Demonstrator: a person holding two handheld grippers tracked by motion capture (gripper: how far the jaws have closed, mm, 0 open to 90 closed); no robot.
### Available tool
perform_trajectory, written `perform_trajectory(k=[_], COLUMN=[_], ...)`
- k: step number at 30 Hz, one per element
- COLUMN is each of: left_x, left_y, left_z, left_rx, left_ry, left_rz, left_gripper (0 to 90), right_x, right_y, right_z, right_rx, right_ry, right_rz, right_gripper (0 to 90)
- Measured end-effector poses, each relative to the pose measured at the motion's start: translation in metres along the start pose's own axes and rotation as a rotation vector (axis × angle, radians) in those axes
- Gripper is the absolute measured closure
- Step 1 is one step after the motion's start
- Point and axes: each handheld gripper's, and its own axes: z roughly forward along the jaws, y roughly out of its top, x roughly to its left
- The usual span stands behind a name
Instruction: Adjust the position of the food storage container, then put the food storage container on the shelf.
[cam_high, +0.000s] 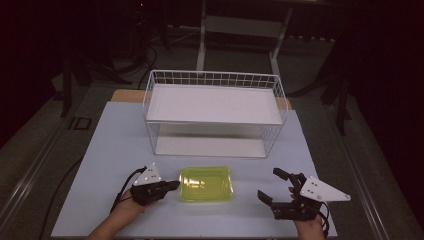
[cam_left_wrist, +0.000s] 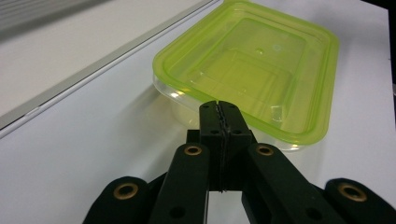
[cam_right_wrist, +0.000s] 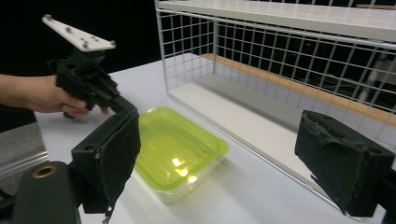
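Note:
A shallow clear container with a lime-green lid (cam_high: 206, 184) lies flat on the table near the front edge, also seen as the container (cam_left_wrist: 252, 65) and the container (cam_right_wrist: 175, 149). My left gripper (cam_high: 173, 186) is shut with nothing between its jaws, and its tip (cam_left_wrist: 219, 108) sits at the container's left edge; I cannot tell if it touches. My right gripper (cam_high: 269, 184) stands open to the right of the container, a short gap away. Its two padded fingers (cam_right_wrist: 114, 154) are spread wide, with the container ahead between them. The left gripper (cam_right_wrist: 88, 84) shows beyond it.
A white wire basket rack (cam_high: 150, 100) with a white shelf on top and an open front stands behind the container, mid-table. The pale table top (cam_high: 115, 150) has bare room left and right of the rack. Dark floor and frame legs lie beyond.

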Motion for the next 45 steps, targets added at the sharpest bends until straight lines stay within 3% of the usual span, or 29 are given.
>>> perform_trajectory(k=[11, 17, 19, 21, 24, 27, 29, 31, 33, 37, 38, 42, 44, 45], left_x=[0.000, -0.001, -0.001, 0.000, -0.001, -0.005, -0.008, -0.011, -0.015, -0.018, -0.019, -0.017, -0.015, -0.015], left_y=[0.007, 0.008, 0.010, 0.014, 0.019, 0.022, 0.026, 0.028, 0.031, 0.036, 0.039, 0.043, 0.044, 0.044], left_z=[0.016, 0.015, 0.011, 0.006, -0.001, -0.003, -0.006, -0.008, -0.009, -0.008, -0.007, -0.005, -0.003, -0.002], left_rx=[-0.010, -0.012, -0.016, -0.034, -0.069, -0.070, -0.079, -0.095, -0.099, -0.090, -0.086, -0.066, -0.076, -0.074], left_ry=[-0.009, -0.017, -0.018, -0.031, -0.047, -0.044, -0.046, -0.033, -0.014, 0.021, 0.024, 0.053, 0.011, 0.017], left_rz=[-0.006, -0.004, -0.006, -0.026, -0.056, -0.063, -0.091, -0.078, -0.062, -0.083, -0.099, -0.104, -0.118, -0.127], left_gripper=[89.8, 88.1, 80.7, 66.8, 47.9, 14.1, 11.1, 1.0, 0.8, 0.8, 0.9, 1.0, 2.1, 2.1], right_x=[0.004, 0.007, 0.007, 0.007, 0.008, 0.006, 0.002, 0.002, 0.003, 0.002, 0.000, 0.000, -0.003, -0.003], right_y=[-0.001, -0.002, -0.003, -0.003, -0.003, -0.003, -0.004, -0.005, -0.004, 0.001, 0.007, 0.011, 0.012, 0.011], right_z=[0.003, 0.005, 0.006, 0.007, 0.004, 0.004, 0.007, 0.009, 0.013, 0.017, 0.022, 0.029, 0.035, 0.037], right_rx=[0.020, 0.026, 0.030, 0.035, 0.002, 0.016, 0.031, 0.031, 0.048, 0.050, 0.082, 0.107, 0.111, 0.116], right_ry=[-0.011, -0.017, -0.015, -0.024, -0.068, -0.045, -0.001, -0.005, -0.034, -0.038, -0.027, -0.053, -0.044, -0.041], right_rz=[-0.039, -0.081, -0.089, -0.090, -0.087, -0.051, -0.038, -0.047, -0.087, -0.098, -0.059, -0.055, -0.022, -0.012], right_gripper=[14.2, 14.0, 13.3, 13.6, 13.5, 14.3, 15.2, 15.0, 14.8, 13.4, 12.7, 11.9, 11.7, 11.5])
